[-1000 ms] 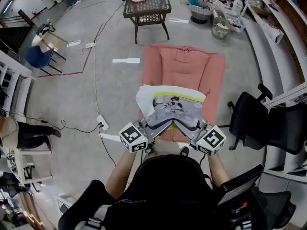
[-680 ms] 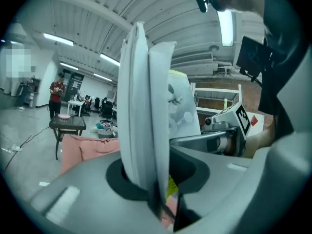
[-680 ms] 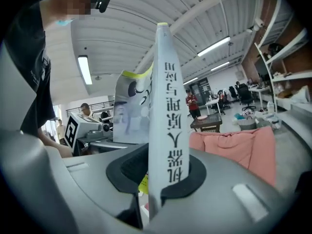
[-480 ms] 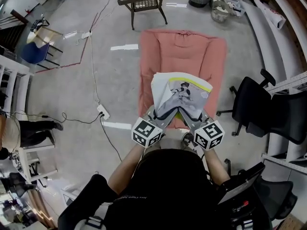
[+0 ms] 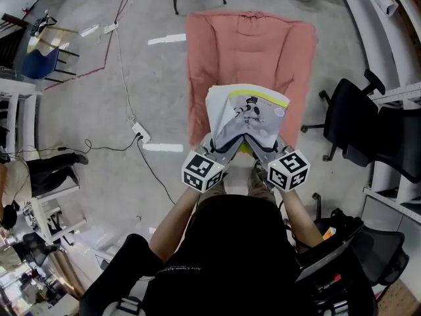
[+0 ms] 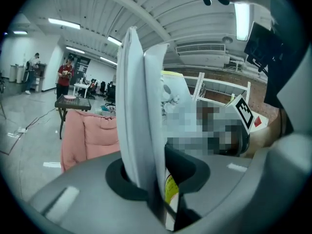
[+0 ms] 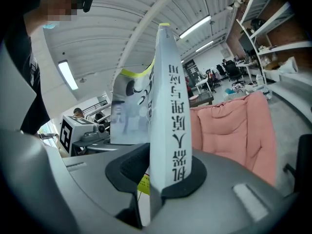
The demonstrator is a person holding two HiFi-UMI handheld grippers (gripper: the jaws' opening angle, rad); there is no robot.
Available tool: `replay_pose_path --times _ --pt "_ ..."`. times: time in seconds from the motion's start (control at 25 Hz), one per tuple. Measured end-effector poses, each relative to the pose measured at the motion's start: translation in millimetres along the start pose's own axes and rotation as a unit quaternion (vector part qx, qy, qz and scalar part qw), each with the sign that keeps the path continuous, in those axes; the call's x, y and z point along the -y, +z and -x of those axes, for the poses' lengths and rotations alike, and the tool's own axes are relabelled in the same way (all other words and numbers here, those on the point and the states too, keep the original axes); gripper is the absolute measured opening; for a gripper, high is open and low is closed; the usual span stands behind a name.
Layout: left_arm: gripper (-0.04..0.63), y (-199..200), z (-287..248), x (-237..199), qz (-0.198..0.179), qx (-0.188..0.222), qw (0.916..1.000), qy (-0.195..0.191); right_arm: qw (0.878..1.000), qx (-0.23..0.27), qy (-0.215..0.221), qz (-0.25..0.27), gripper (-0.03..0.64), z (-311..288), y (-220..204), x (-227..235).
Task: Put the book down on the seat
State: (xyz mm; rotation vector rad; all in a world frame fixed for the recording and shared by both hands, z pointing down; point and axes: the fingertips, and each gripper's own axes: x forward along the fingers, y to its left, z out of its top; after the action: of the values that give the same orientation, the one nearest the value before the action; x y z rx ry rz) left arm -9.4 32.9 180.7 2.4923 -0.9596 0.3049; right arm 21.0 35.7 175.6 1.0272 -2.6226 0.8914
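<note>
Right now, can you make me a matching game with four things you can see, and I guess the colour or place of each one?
Things:
1. book
2. seat
3. office chair
4. power strip

Colour or place:
A. black, standing to the right of the seat
B. white, lying on the grey floor to the left of the seat
C. pink, stretching away beyond the book
D. held up off the floor, pages a little fanned

Right pairs: 1-D, 2-C, 3-A, 4-B

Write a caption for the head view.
The left gripper, its fingers just eased wider, and the right gripper clamp a book over the pink seat's near end.
</note>
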Motion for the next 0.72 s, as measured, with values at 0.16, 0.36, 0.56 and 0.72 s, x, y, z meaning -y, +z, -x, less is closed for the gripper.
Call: replay_pose_path --times 0.16,0.36,0.56,0.72 --pt "0.109 -11.0 -6.8 -10.9 0.01 -0.015 0.9998 0.013 1.0 -0.012 -0.001 -0.013 0.1 -11.0 -9.4 10.3" --pt "0.11 -22.5 -12.1 -15.0 0.007 -0.025 0.9993 0.028 1.0 -0.015 -0.007 -0.026 0.104 -16.1 -20.1 17.5" --pt "0.113 -36.0 -7.2 -19.2 0.011 -0.035 0.9987 0.036 0.999 -0.027 -0.014 -0.035 0.107 -21.9 -33.6 15.7" --pt "0.117 -51.3 -5.8 -18.2 0.019 -0.04 0.9981 0.043 0.998 -0.042 -0.014 -0.042 0.11 -22.1 -49.1 16.2"
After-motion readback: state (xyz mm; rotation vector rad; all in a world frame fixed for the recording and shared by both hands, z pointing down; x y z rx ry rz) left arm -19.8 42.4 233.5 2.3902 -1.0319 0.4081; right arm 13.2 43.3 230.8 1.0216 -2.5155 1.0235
